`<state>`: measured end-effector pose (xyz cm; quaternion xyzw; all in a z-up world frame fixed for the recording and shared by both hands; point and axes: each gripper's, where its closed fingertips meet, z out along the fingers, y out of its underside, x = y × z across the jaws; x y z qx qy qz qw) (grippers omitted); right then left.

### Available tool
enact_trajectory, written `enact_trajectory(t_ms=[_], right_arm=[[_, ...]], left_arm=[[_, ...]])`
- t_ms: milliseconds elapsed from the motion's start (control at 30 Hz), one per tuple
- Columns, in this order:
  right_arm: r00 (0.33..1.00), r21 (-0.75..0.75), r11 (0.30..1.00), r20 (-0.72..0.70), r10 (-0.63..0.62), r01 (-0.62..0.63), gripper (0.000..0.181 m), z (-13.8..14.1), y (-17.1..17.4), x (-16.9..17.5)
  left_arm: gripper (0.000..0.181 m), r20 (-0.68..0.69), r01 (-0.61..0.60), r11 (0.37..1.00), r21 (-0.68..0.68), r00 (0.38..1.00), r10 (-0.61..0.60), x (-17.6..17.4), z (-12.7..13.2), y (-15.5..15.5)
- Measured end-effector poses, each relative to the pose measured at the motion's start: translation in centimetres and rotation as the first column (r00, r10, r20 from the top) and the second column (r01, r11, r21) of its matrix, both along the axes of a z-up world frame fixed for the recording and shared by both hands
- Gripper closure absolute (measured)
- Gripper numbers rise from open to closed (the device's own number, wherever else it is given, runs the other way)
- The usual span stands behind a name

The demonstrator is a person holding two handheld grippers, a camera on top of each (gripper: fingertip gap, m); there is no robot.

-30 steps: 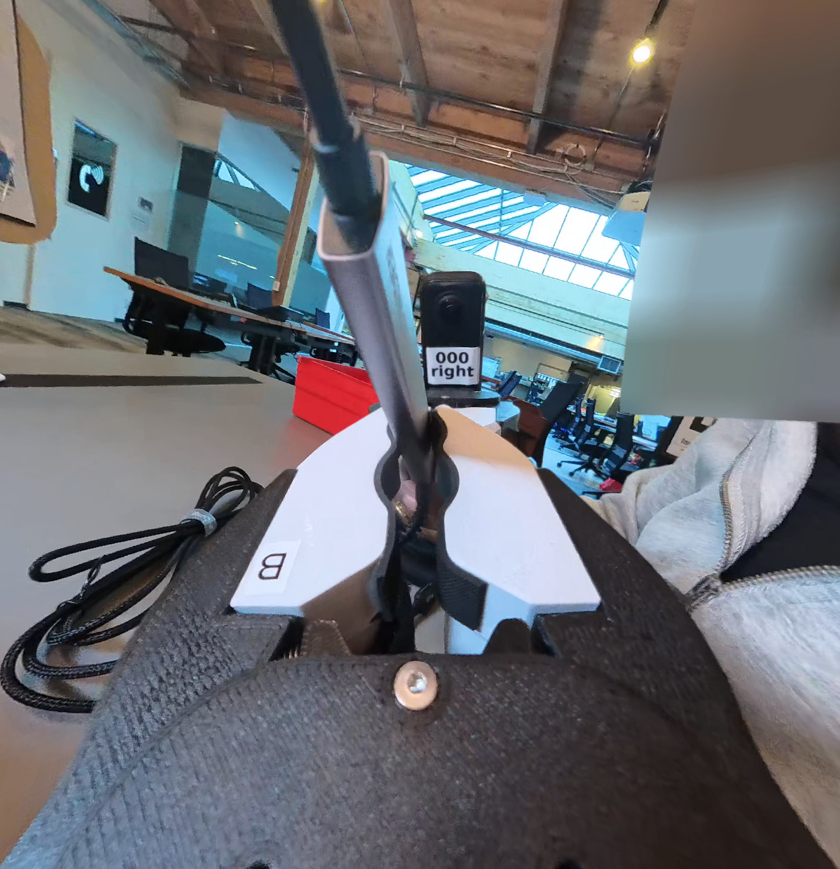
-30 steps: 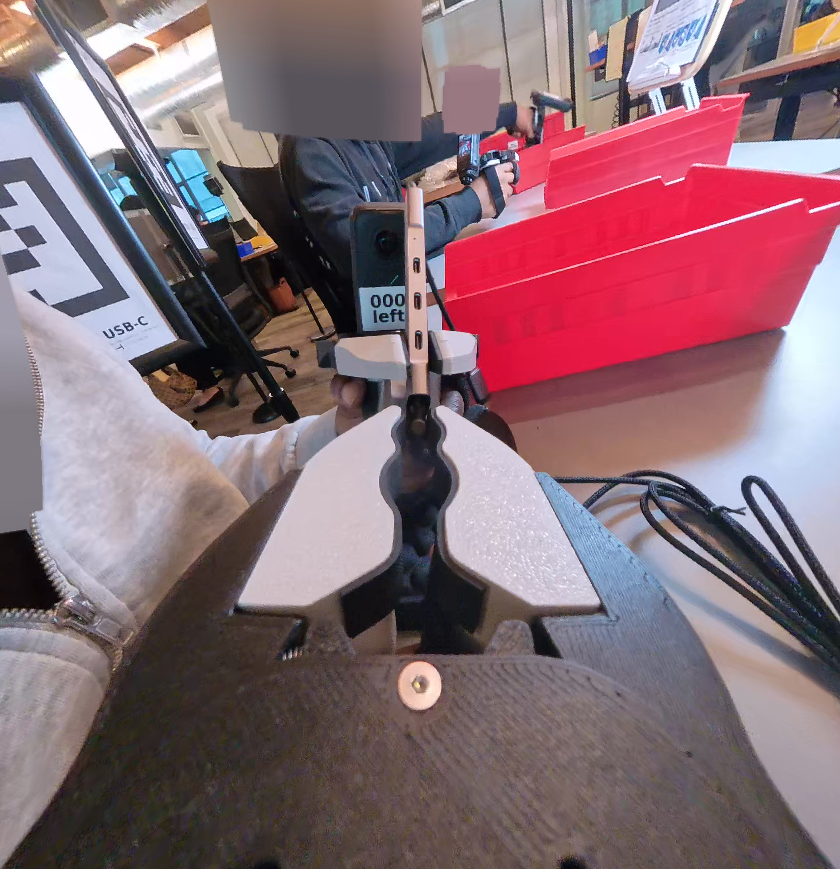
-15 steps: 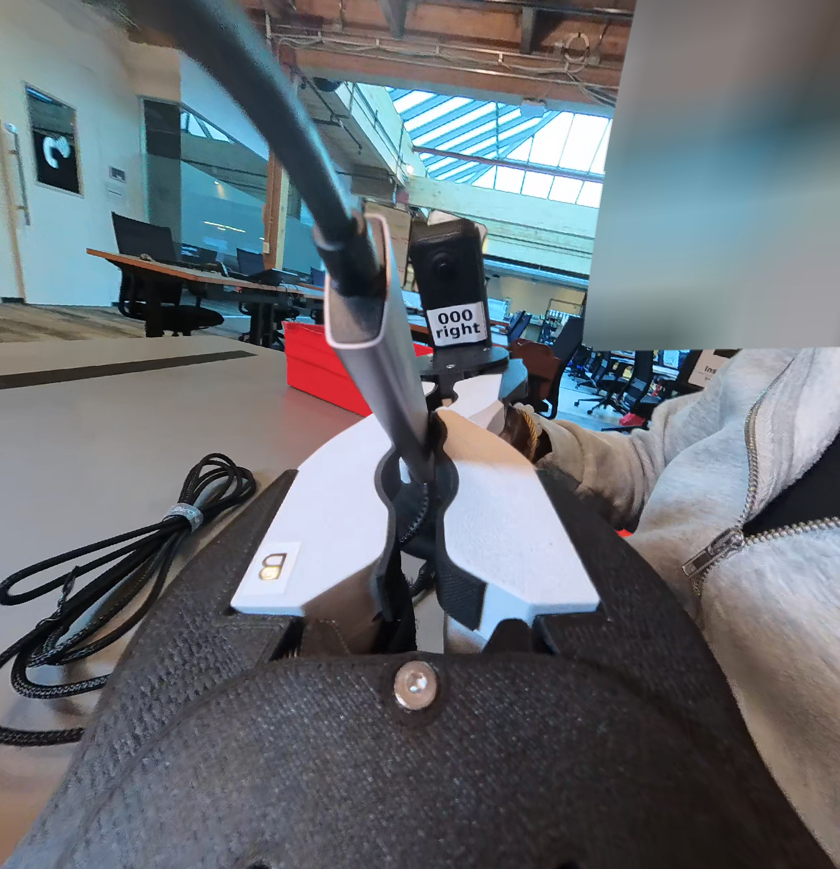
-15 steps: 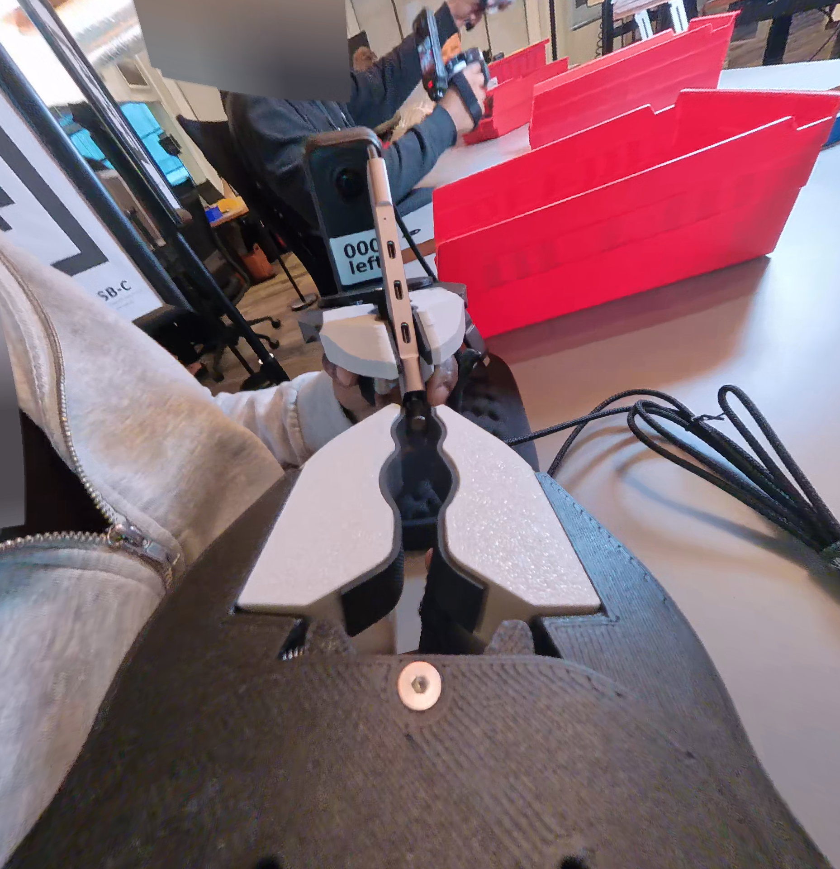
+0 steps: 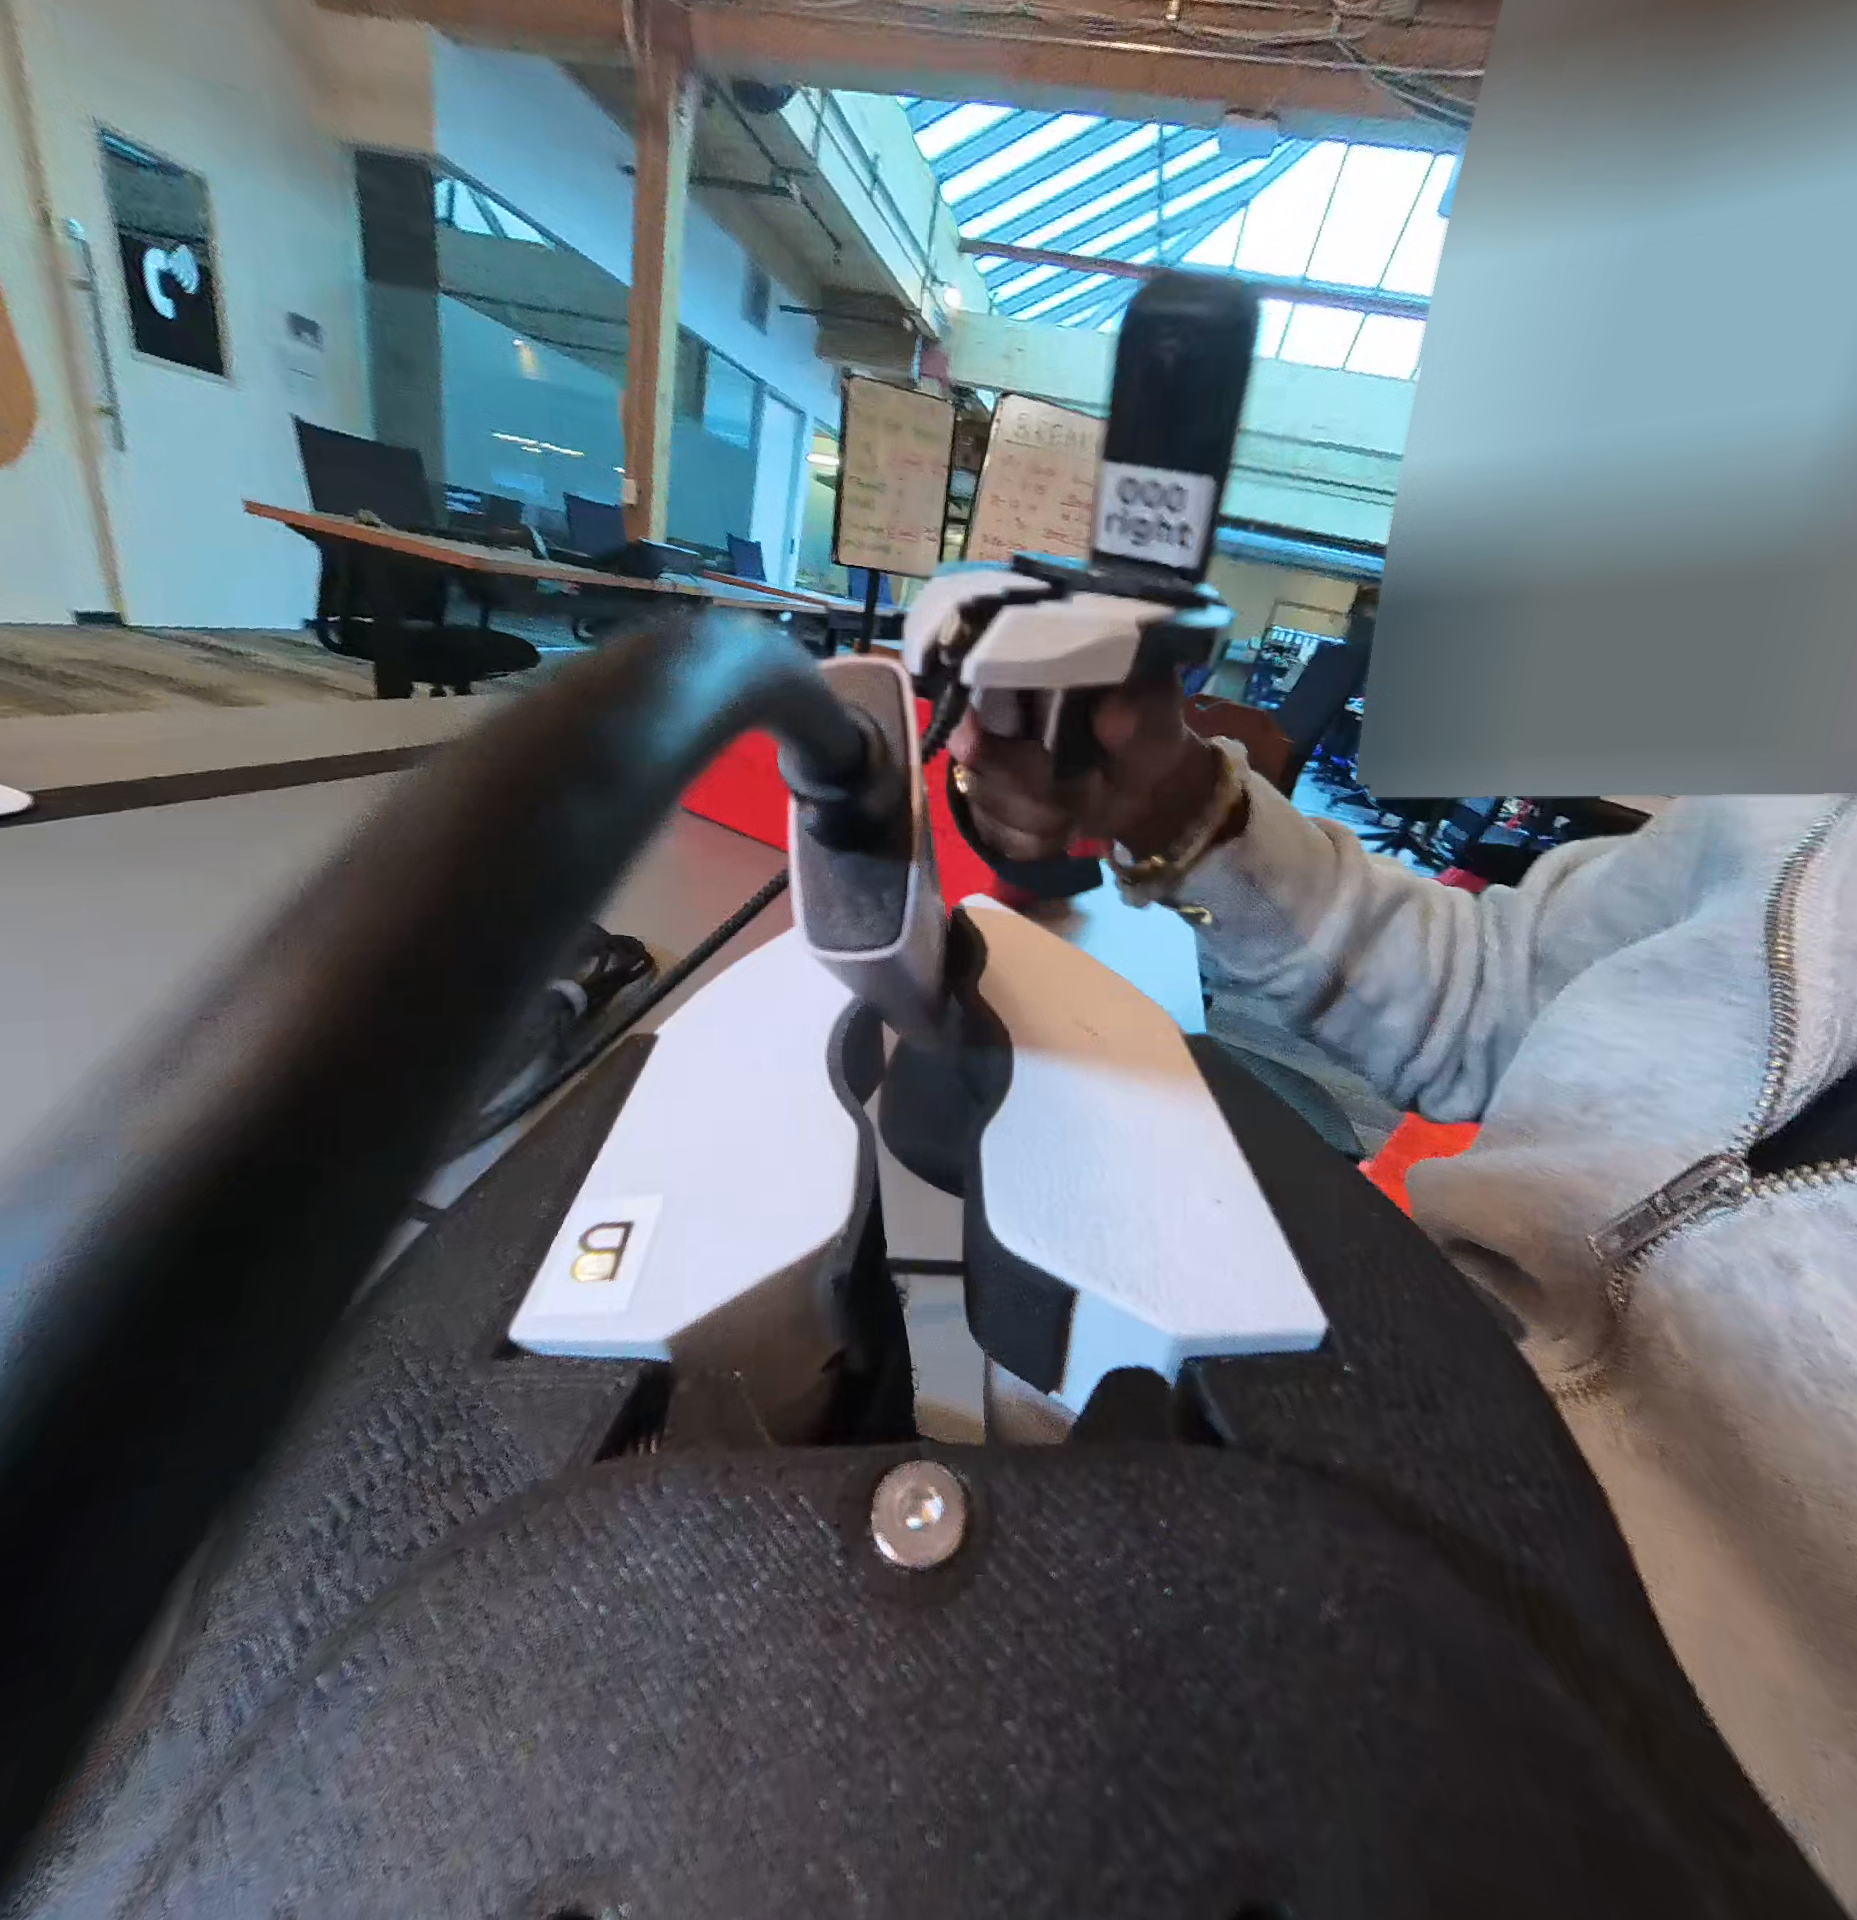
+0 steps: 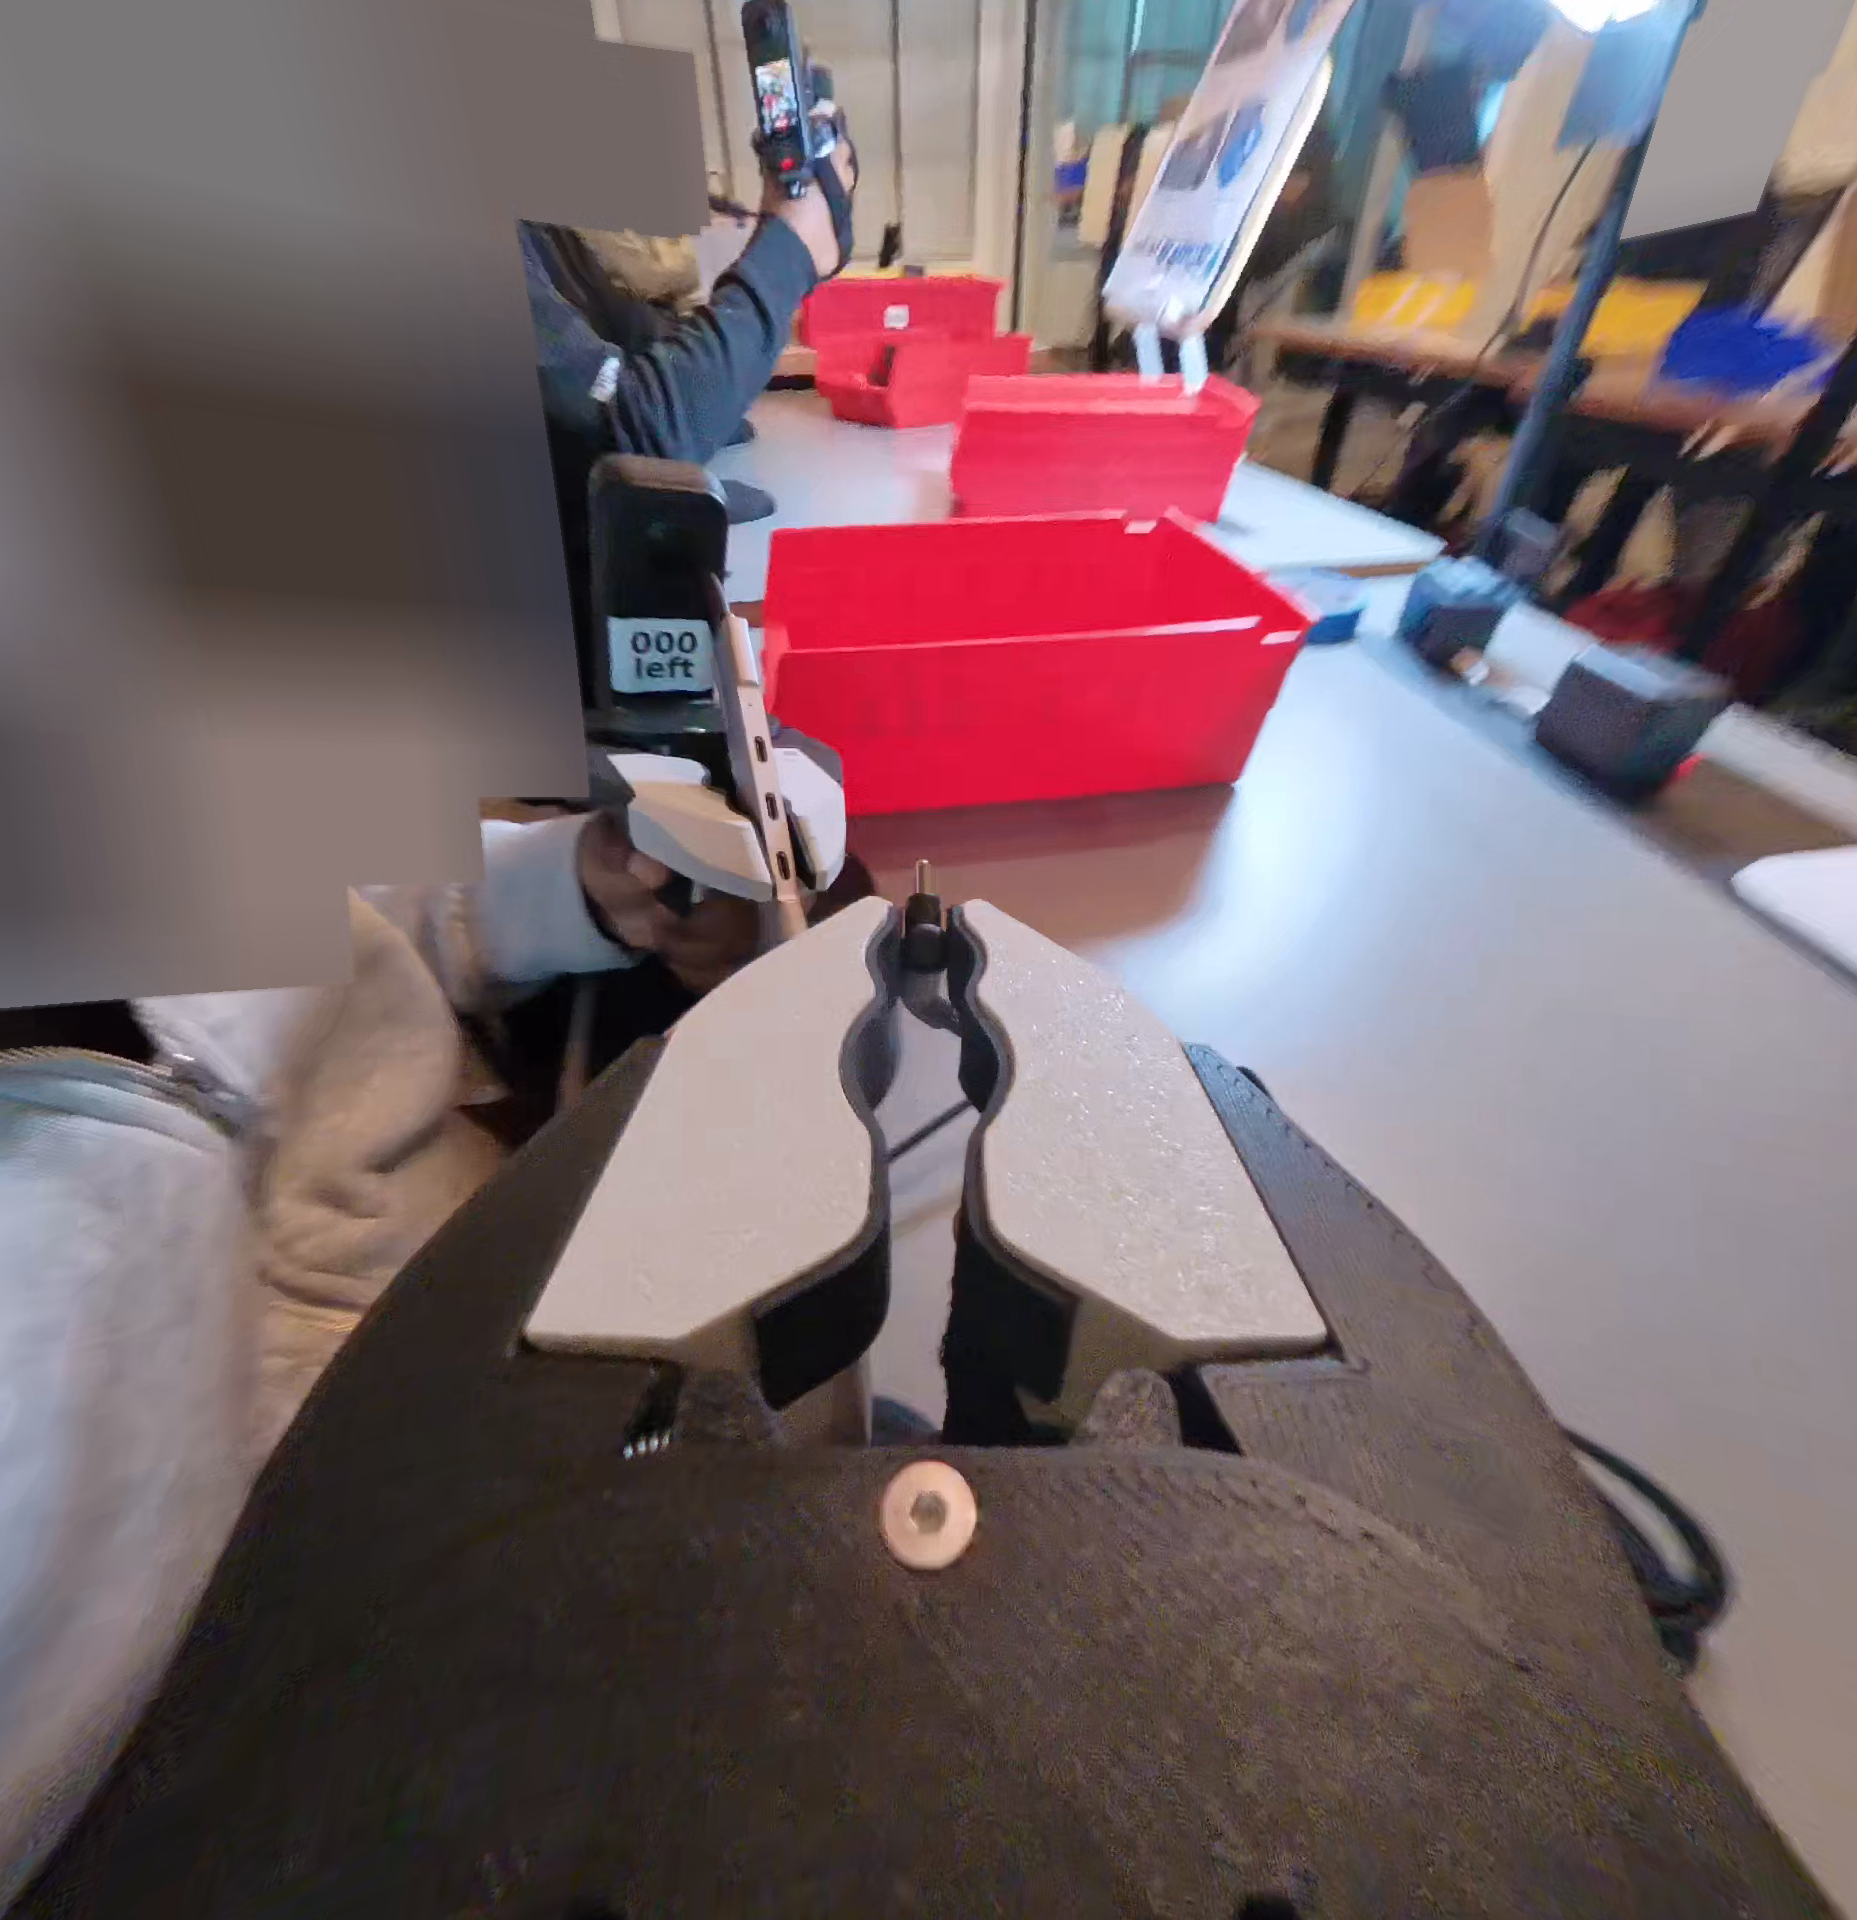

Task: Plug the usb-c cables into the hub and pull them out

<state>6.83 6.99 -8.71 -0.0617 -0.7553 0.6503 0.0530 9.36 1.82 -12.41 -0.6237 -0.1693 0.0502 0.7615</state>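
My left gripper [image 5: 950, 930] is shut on the lower end of a slim silver hub [image 5: 872, 883], which it holds tilted above the table. The hub's thick black lead [image 5: 550, 831] arcs off to the left, blurred. My right gripper [image 6: 921, 914] is shut on a black USB-C plug [image 6: 919, 925] whose metal tip [image 6: 921, 878] points forward, bare. In the right wrist view the hub [image 6: 749, 732] and the left gripper [image 6: 773, 831] sit up and to the left of the plug, a short gap away. The right gripper [image 5: 955, 649] also shows beyond the hub in the left wrist view.
A coil of black braided cable [image 5: 581, 987] lies on the grey table [image 6: 1423, 1039]; part of it shows in the right wrist view [image 6: 1651, 1558]. Red bins [image 6: 1017, 665] stand behind the grippers. Black blocks [image 6: 1620, 717] sit at the right. Another person [image 6: 685, 343] sits behind. The gap from one gripper's tips to the other's is roughly 8 centimetres.
The plug was seated in the hub's edge. Now the right gripper has drawn back with the plug, which is out and apart from the hub. The left gripper has tilted the hub.
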Motion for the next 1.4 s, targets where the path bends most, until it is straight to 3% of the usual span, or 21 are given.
enact_trajectory(t_ms=[100, 167, 267, 333, 400, 467, 567, 633, 733, 833, 967, 1100, 1267, 1333, 1400], right_arm=[[0.969, 0.106, 0.992, 0.245, 0.034, -0.062, 0.171, -1.8, 1.2, -1.6], [0.955, 0.258, 0.966, 0.282, -0.09, 0.015, 0.162, -4.7, 3.5, -4.2], [0.953, 0.472, 0.867, 0.153, -0.261, 0.162, 0.13, -7.3, 7.6, -6.5], [0.95, 0.573, 0.789, 0.06, -0.307, 0.219, 0.103, -7.3, 9.4, -6.6], [0.953, 0.633, 0.727, -0.057, -0.299, 0.266, 0.088, -6.3, 10.0, -6.6], [0.966, 0.643, 0.725, -0.102, -0.238, 0.246, 0.08, -4.8, 8.4, -5.9], [0.995, 0.66, 0.745, -0.044, -0.09, 0.097, 0.066, -4.4, 3.6, -4.1], [0.999, 0.7, 0.714, 0.03, -0.022, -0.005, 0.054, -5.9, 0.4, -3.0], [0.99, 0.774, 0.626, 0.14, -0.02, -0.097, 0.037, -10.2, -3.0, -2.3], [0.981, 0.867, 0.491, 0.156, -0.117, -0.08, 0.035, -14.9, -3.5, -2.8], [0.96, 0.898, 0.44, 0.145, -0.24, -0.025, 0.036, -17.9, -3.6, -3.7], [0.963, 0.904, 0.426, 0.139, -0.23, -0.029, 0.035, -18.0, -3.2, -4.3], [0.987, 0.927, 0.344, -0.12, -0.109, 0.15, 0.035, -15.9, -2.5, -7.0], [0.99, 0.933, 0.338, -0.086, -0.114, 0.12, 0.035, -16.2, -2.3, -7.2], [0.982, 0.939, 0.344, 0.057, -0.18, 0.009, 0.035, -17.3, -1.8, -7.1]], left_arm=[[0.172, -0.016, 0.003, 0.999, 0.033, 1.0, -0.002, 0.2, 0.4, -0.3], [0.172, -0.021, 0.01, 0.999, 0.052, 1.0, -0.009, 0.3, 0.6, -0.5], [0.171, 0.0, 0.011, 0.998, 0.07, 1.0, -0.011, 0.1, 0.7, -0.7], [0.171, 0.017, 0.013, 0.997, 0.08, 1.0, -0.015, 0.0, 0.7, -0.8], [0.171, 0.027, 0.014, 0.996, 0.086, 1.0, -0.016, -0.1, 0.7, -0.8], [0.172, 0.027, 0.011, 0.996, 0.089, 1.0, -0.013, -0.2, 0.7, -0.9], [0.171, 0.027, 0.009, 0.995, 0.096, 1.0, -0.012, -0.2, 0.8, -1.0], [0.172, 0.033, 0.007, 0.994, 0.113, 0.999, -0.011, -0.3, 0.9, -1.1], [0.171, 0.048, 0.003, 0.989, 0.148, 0.999, -0.01, -0.4, 1.2, -1.6], [0.171, 0.061, 0.011, 0.987, 0.161, 0.998, -0.021, -0.5, 1.2, -1.7], [0.172, 0.068, 0.01, 0.985, 0.175, 0.997, -0.022, -0.6, 1.3, -1.8], [0.172, 0.076, 0.005, 0.98, 0.199, 0.997, -0.02, -0.6, 1.5, -2.1], [0.171, 0.081, 0.006, 0.98, 0.199, 0.996, -0.023, -0.7, 1.5, -2.1], [0.171, 0.084, 0.008, 0.98, 0.199, 0.996, -0.025, -0.7, 1.4, -2.1], [0.171, 0.087, 0.008, 0.979, 0.201, 0.996, -0.026, -0.7, 1.4, -2.1]])
